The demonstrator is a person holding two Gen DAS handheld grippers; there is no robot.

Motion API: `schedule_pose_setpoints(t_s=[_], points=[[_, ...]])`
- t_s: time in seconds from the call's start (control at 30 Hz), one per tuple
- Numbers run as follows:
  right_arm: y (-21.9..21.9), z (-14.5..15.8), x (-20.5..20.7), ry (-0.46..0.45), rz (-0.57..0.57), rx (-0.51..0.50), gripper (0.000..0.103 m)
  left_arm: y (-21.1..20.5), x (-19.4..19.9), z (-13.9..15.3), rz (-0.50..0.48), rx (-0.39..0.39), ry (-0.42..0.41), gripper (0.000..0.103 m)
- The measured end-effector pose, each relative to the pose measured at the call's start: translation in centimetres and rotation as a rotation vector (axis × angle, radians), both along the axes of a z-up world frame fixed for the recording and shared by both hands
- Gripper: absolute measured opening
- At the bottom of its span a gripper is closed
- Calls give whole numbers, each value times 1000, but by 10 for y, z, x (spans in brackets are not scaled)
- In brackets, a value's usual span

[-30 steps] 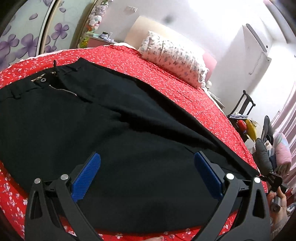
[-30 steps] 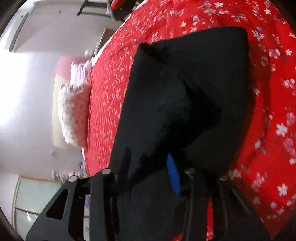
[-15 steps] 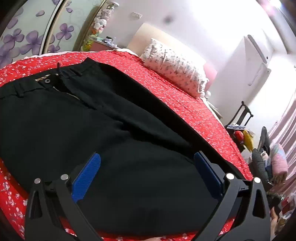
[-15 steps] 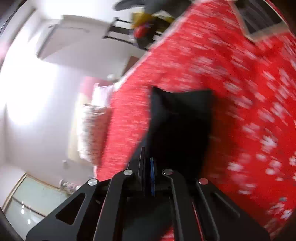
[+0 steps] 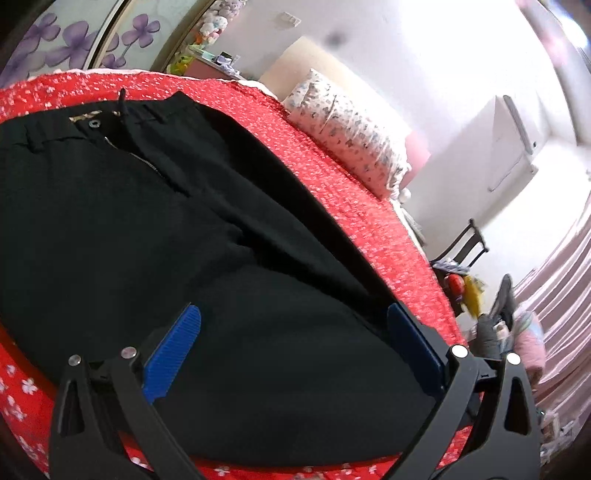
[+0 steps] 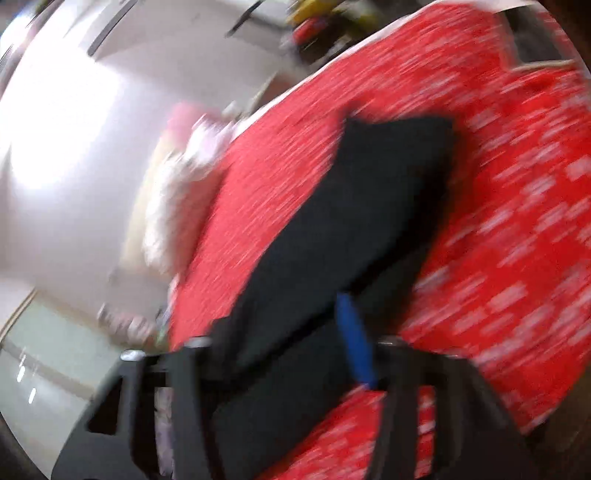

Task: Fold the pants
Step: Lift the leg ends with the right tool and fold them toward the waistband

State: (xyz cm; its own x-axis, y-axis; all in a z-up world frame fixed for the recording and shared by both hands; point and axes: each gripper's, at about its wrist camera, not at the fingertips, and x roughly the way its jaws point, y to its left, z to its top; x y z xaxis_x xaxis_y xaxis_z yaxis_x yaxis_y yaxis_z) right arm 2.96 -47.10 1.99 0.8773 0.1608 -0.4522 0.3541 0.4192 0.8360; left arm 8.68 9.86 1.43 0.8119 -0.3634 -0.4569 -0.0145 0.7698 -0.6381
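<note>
Black pants [image 5: 155, 229] lie spread on a red flowered bedspread [image 5: 325, 173], the waistband with button and zipper at the upper left. My left gripper [image 5: 291, 343] is open, its blue pads wide apart just above the thigh cloth, holding nothing. In the blurred right wrist view the pant leg [image 6: 373, 206] runs away from me with its hem end at the upper right. My right gripper [image 6: 291, 332] has its jaws apart with black cloth between them; one blue pad [image 6: 354, 343] shows and the other is hidden by cloth.
A flowered pillow [image 5: 351, 125] lies at the bed's head against a white wall. A black chair [image 5: 465, 243] with clutter stands past the bed's far side. A flower-patterned wardrobe door [image 5: 66, 33] is at the upper left. The bed's edge runs below my left gripper.
The right gripper, shut on the pant leg half a second ago, has spread its jaws and is moving fast. The left gripper stayed open and shifted slightly over the thigh.
</note>
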Motion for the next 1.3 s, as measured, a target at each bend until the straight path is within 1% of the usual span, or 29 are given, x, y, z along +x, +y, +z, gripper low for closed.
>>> schedule_pose_setpoints(t_s=[0.07, 0.1, 0.17, 0.2, 0.27, 0.3, 0.33, 0.37, 0.43, 0.5, 0.6, 0.67, 0.77, 0.83, 0.9, 1.1, 1.23, 1.3], points=[[31, 0, 25, -44, 129, 28, 56, 2, -2, -1, -12, -55, -20, 101], [46, -2, 42, -51, 194, 57, 55, 2, -2, -2, -17, -64, -15, 101], [70, -13, 64, -25, 264, 110, 47, 3, 0, -3, -28, -71, -7, 101], [82, -22, 75, -4, 297, 154, 47, 5, 0, -4, -27, -86, -9, 101], [99, -35, 90, 34, 319, 219, 42, 8, -1, -5, -26, -109, -21, 101], [103, -38, 97, 46, 318, 232, 41, 9, -3, -5, -21, -123, -36, 101], [106, -40, 103, 50, 300, 221, 41, 10, -5, -4, -11, -132, -46, 101], [109, -38, 97, 42, 289, 211, 41, 12, -6, -5, -2, -136, -50, 101], [106, -37, 109, 37, 262, 192, 40, 13, -6, -5, 2, -146, -50, 101], [108, -38, 115, 54, 237, 204, 39, 12, -3, -5, -11, -138, -43, 101], [110, -46, 123, 69, 206, 199, 31, 12, -2, -5, -20, -117, -39, 101], [110, -49, 125, 65, 186, 188, 23, 13, -2, -5, -17, -121, -44, 101], [106, -54, 131, 63, 177, 189, 16, 16, -3, -6, -12, -143, -47, 101], [104, -56, 128, 67, 184, 202, 16, 18, -3, -6, -3, -155, -50, 101], [101, -59, 129, 84, 208, 235, 16, 18, -4, -6, 9, -156, -57, 101], [93, -66, 122, 97, 203, 299, 16, 13, -8, -5, 42, -136, -80, 101], [87, -75, 117, 93, 202, 405, 17, 7, -10, -4, 36, -89, -78, 101], [87, -76, 118, 99, 212, 428, 17, 4, -12, -3, 33, -66, -84, 101]])
